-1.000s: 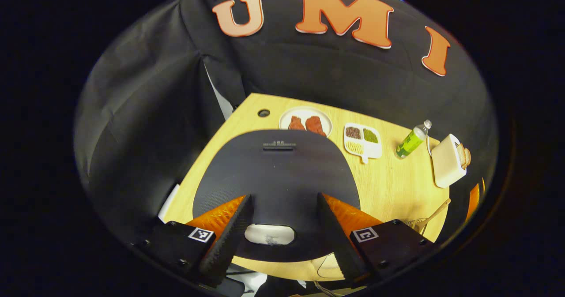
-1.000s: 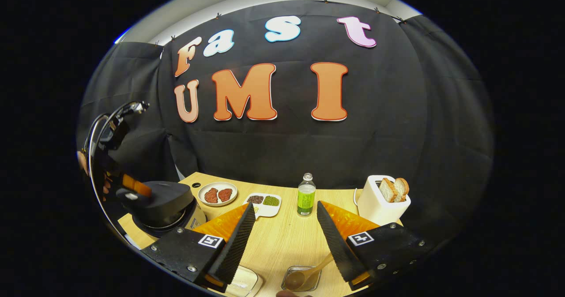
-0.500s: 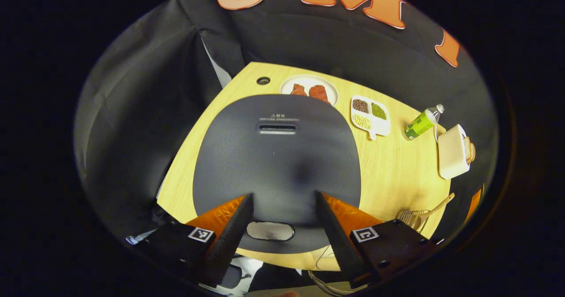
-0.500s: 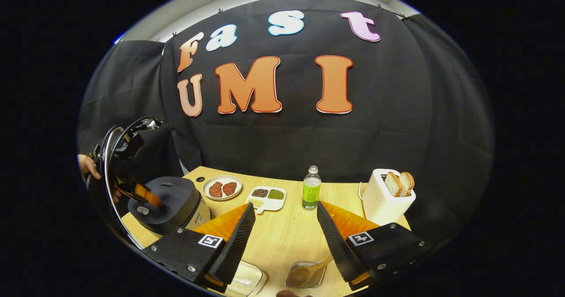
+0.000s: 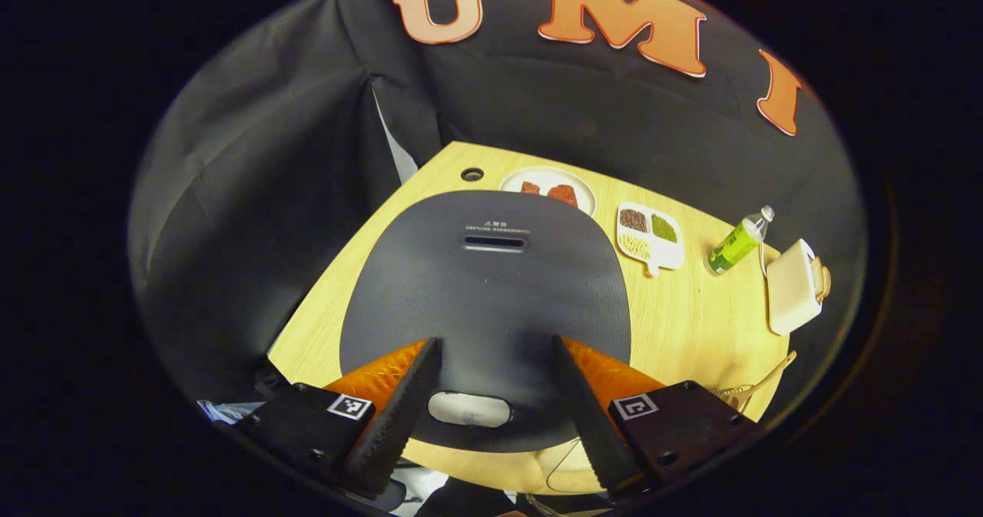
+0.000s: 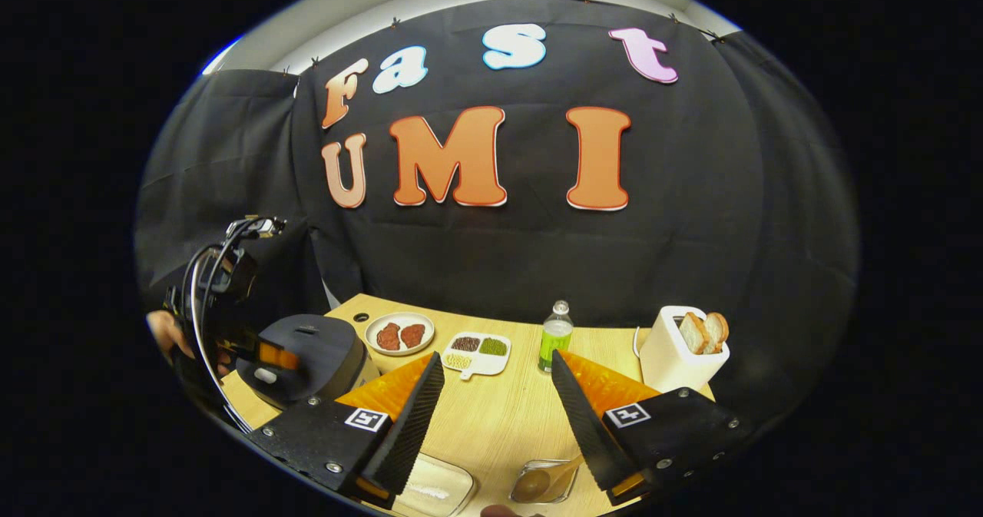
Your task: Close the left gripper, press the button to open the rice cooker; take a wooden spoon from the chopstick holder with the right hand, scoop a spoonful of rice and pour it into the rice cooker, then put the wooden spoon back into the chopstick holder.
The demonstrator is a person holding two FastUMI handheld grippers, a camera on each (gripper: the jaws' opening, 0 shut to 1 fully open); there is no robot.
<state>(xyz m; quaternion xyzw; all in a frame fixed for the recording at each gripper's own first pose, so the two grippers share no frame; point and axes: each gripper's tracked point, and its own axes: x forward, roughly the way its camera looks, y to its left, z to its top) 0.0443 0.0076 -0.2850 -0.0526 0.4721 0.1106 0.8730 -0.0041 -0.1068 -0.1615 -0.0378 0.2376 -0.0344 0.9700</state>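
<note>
In the left gripper view, the left tongs [image 5: 491, 413] hang spread apart over the near edge of the rice cooker [image 5: 488, 302], holding nothing. The cooker's dark ribbed lid is down, and its pale oval button [image 5: 469, 409] shows in the gap between the two fingers, with no finger touching it. The cooker stands on a light wooden table [image 5: 691, 325]. Beyond the lid lie a round plate [image 5: 547, 189] with two reddish pieces and a white divided dish [image 5: 650, 236] of grains. Farther right a green bottle [image 5: 736, 242] stands, and beside it a white toaster [image 5: 792, 286]. At the right rim of the table a wire chopstick holder [image 5: 736, 396] shows, with a wooden handle [image 5: 772, 373] sticking out of it.

In the right gripper view, the right tongs [image 6: 495, 417] are likewise released, fingers wide apart over the table [image 6: 499, 417], gripping nothing. Below them, at the near edge, a small clear container [image 6: 544, 482] has a wooden spoon [image 6: 537, 485] lying in it, and just left of it sits a clear box [image 6: 434, 490] with something white inside. At the far left stands the rice cooker [image 6: 311, 356], lid closed, with the left tongs [image 6: 269, 359] poised at its front and a hand [image 6: 165, 333] behind them. The plate [image 6: 399, 334], divided dish [image 6: 476, 348], bottle [image 6: 554, 337] and toaster [image 6: 680, 357] with two bread slices line the back of the table.
</note>
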